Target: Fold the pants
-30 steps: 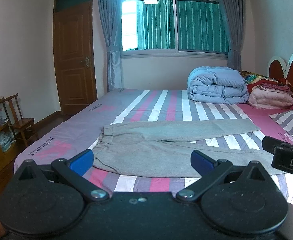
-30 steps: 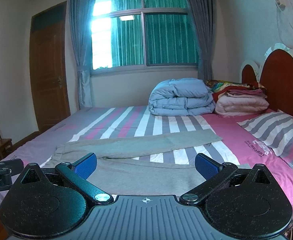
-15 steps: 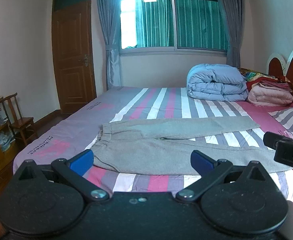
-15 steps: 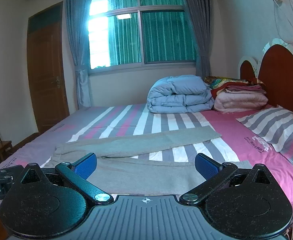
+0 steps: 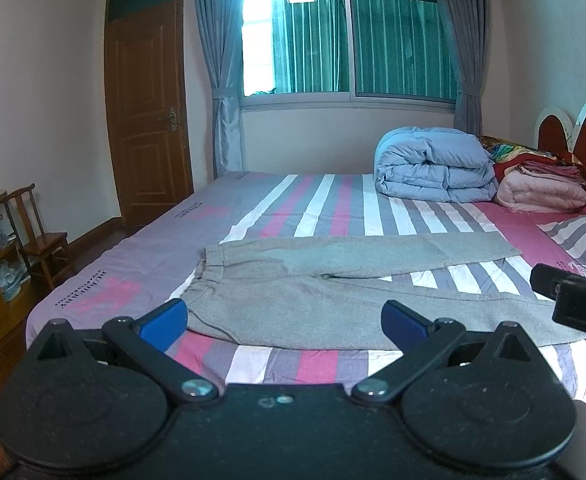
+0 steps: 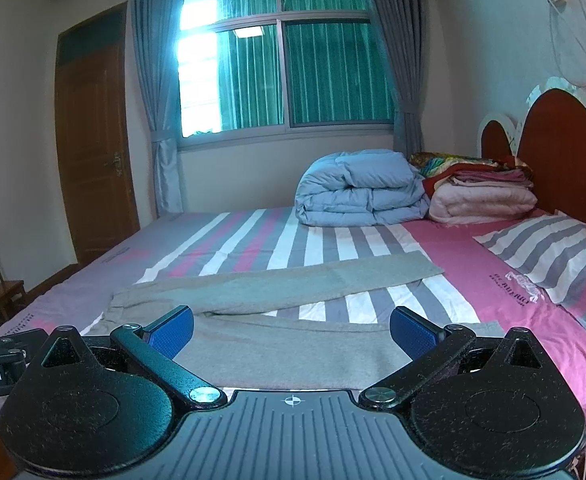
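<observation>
Grey pants [image 5: 333, 292] lie flat on the striped bed, waistband to the left, the two legs spread apart toward the right. In the right wrist view the same pants [image 6: 277, 320] stretch across the near side of the mattress. My left gripper [image 5: 285, 320] hovers open over the bed's near edge, close to the waistband end, with nothing between its blue pads. My right gripper [image 6: 291, 332] is also open and empty, above the near leg. Part of the right gripper's body [image 5: 573, 300] shows at the right of the left wrist view.
A folded blue duvet [image 5: 433, 164] and stacked blankets [image 5: 541, 188] sit at the far side by the headboard [image 6: 561, 152]. A striped pillow [image 6: 553, 256] lies at the right. A wooden chair [image 5: 39, 240] and a shelf stand on the left by the door [image 5: 149, 112].
Both views have dropped slightly lower and closer to the bed edge. The pants have not moved, and both grippers stay open.
</observation>
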`<move>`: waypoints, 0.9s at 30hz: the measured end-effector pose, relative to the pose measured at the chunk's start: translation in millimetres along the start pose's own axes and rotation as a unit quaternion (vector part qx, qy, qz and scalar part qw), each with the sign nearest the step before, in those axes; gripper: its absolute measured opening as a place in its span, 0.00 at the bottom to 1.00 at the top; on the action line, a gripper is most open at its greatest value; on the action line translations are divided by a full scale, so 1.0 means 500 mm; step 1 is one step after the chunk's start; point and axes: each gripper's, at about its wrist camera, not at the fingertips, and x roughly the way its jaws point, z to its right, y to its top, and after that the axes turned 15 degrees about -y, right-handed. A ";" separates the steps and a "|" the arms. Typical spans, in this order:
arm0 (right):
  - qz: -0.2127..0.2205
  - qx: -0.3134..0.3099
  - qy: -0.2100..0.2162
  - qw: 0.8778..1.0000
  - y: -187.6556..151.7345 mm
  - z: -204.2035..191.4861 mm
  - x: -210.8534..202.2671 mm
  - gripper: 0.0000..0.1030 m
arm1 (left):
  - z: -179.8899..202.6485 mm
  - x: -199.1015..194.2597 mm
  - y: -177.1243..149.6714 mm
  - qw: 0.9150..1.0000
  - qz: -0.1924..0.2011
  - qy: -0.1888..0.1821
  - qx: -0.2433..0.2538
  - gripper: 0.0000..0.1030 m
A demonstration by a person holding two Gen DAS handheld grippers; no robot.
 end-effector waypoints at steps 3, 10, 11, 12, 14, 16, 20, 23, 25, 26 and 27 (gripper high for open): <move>-0.001 0.001 -0.001 1.000 0.001 0.001 0.002 1.00 | -0.003 0.004 0.000 1.000 -0.004 -0.002 -0.002 0.94; -0.015 0.009 -0.003 1.000 -0.009 0.003 0.015 1.00 | -0.016 0.044 -0.017 0.999 -0.034 -0.006 -0.033 0.94; -0.019 0.008 -0.003 1.000 -0.012 0.003 0.019 1.00 | -0.015 0.050 -0.022 0.999 -0.037 -0.006 -0.034 0.94; -0.020 0.007 -0.002 1.000 -0.015 0.003 0.025 1.00 | -0.014 0.055 -0.026 0.999 -0.041 -0.005 -0.033 0.94; -0.024 0.001 -0.001 1.000 -0.024 0.002 0.037 1.00 | -0.016 0.064 -0.034 0.998 -0.048 0.001 -0.027 0.94; -0.030 0.002 0.001 1.000 -0.034 0.003 0.051 1.00 | -0.022 0.076 -0.042 0.998 -0.056 0.009 -0.025 0.94; -0.043 0.011 0.010 0.999 -0.059 0.013 0.088 1.00 | -0.048 0.107 -0.055 0.996 -0.076 0.023 -0.032 0.94; -0.052 0.001 0.018 0.999 -0.081 0.018 0.120 1.00 | -0.069 0.137 -0.063 0.992 -0.112 0.038 -0.033 0.94; -0.061 -0.006 0.020 0.998 -0.098 0.021 0.144 1.00 | -0.083 0.167 -0.066 0.990 -0.130 0.041 -0.041 0.94; -0.067 -0.008 0.021 0.997 -0.106 0.022 0.158 1.00 | -0.091 0.185 -0.065 0.989 -0.136 0.043 -0.048 0.94; -0.073 -0.008 0.021 0.997 -0.113 0.023 0.171 1.00 | -0.096 0.198 -0.062 0.988 -0.137 0.045 -0.051 0.94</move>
